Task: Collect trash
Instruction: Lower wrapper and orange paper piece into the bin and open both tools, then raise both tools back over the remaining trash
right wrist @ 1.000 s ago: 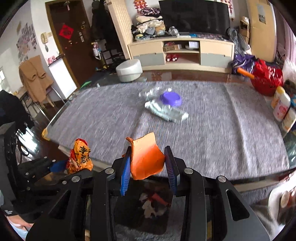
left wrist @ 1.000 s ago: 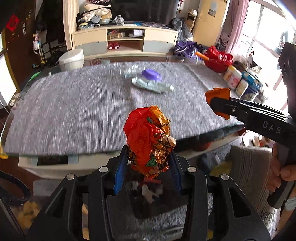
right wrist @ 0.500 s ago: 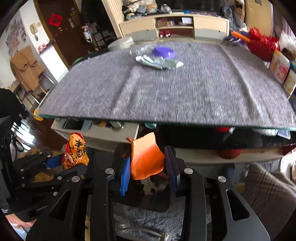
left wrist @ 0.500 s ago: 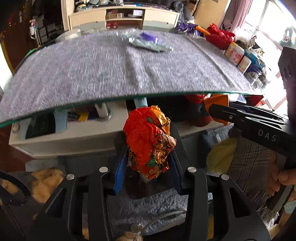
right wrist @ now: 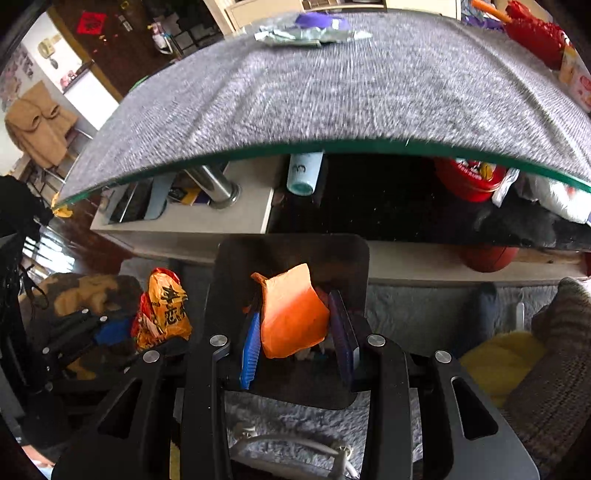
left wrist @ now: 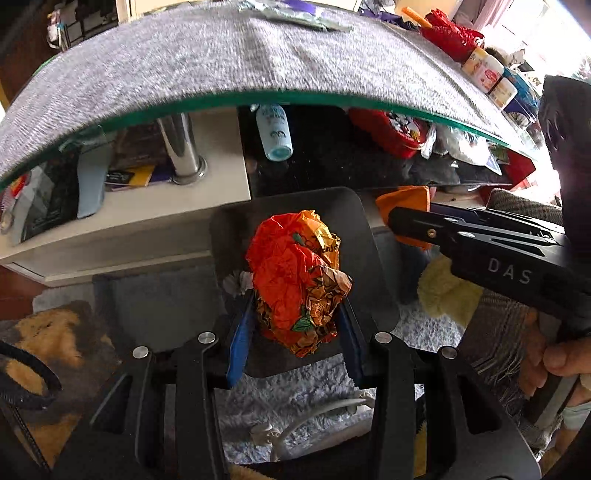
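My left gripper is shut on a crumpled red and orange snack wrapper, held above a black trash bin on the floor. My right gripper is shut on an orange wrapper, also above the black bin. The right gripper with its orange wrapper shows at the right of the left wrist view. The left gripper's wrapper shows at the left of the right wrist view. A silver packet and a purple lid lie on the far side of the table.
The glass table with a grey cloth juts out above the bin. Its lower shelf holds a blue bottle, a red tin and clutter. A fluffy grey rug and a white cable lie below.
Both grippers have dropped from table height to below the table edge and now hang over the black bin. Both still grip their wrappers.
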`<state>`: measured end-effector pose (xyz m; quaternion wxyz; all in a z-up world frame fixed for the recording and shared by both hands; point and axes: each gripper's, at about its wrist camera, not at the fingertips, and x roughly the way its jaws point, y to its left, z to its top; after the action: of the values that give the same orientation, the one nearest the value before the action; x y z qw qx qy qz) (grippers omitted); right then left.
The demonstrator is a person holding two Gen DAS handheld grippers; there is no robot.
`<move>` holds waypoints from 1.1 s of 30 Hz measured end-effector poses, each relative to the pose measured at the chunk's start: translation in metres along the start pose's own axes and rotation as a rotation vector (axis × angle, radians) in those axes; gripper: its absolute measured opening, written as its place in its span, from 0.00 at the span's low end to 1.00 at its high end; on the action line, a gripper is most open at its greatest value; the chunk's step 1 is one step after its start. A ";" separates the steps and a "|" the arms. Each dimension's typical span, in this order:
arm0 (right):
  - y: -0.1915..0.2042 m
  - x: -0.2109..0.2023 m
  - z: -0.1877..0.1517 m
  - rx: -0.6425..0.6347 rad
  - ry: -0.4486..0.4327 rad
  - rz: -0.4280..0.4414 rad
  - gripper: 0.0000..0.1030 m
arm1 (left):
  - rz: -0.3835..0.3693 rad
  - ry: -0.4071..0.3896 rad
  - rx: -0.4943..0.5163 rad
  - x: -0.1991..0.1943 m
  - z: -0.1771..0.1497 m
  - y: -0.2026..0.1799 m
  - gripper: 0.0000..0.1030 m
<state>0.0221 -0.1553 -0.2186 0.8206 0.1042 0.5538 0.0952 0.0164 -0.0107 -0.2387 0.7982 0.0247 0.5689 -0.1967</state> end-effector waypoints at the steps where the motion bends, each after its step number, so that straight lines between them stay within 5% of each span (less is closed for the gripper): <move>1: 0.000 0.002 0.000 0.001 0.004 0.001 0.35 | -0.004 0.003 -0.001 0.001 0.000 0.000 0.39; 7: 0.002 0.007 0.007 -0.004 0.014 -0.008 0.38 | -0.012 0.016 -0.009 0.006 0.002 0.002 0.42; 9: 0.002 0.007 0.008 0.004 0.017 -0.001 0.56 | -0.015 0.020 -0.016 0.007 0.003 0.004 0.45; 12: -0.001 0.005 0.010 0.013 0.009 0.001 0.59 | -0.016 0.023 -0.030 0.007 0.004 0.008 0.52; 17: -0.007 -0.010 0.019 0.020 -0.019 -0.016 0.63 | 0.000 -0.003 -0.045 -0.006 0.009 0.014 0.87; 19: -0.010 -0.021 0.027 0.018 -0.048 -0.030 0.69 | 0.001 -0.022 -0.059 -0.014 0.015 0.018 0.92; 33: -0.033 -0.088 0.102 0.020 -0.215 -0.064 0.79 | 0.057 -0.163 -0.057 -0.076 0.091 0.025 0.92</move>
<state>0.0861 -0.2171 -0.1124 0.8769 0.1042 0.4664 0.0516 0.0857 0.0106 -0.1417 0.8475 0.0019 0.5065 -0.1591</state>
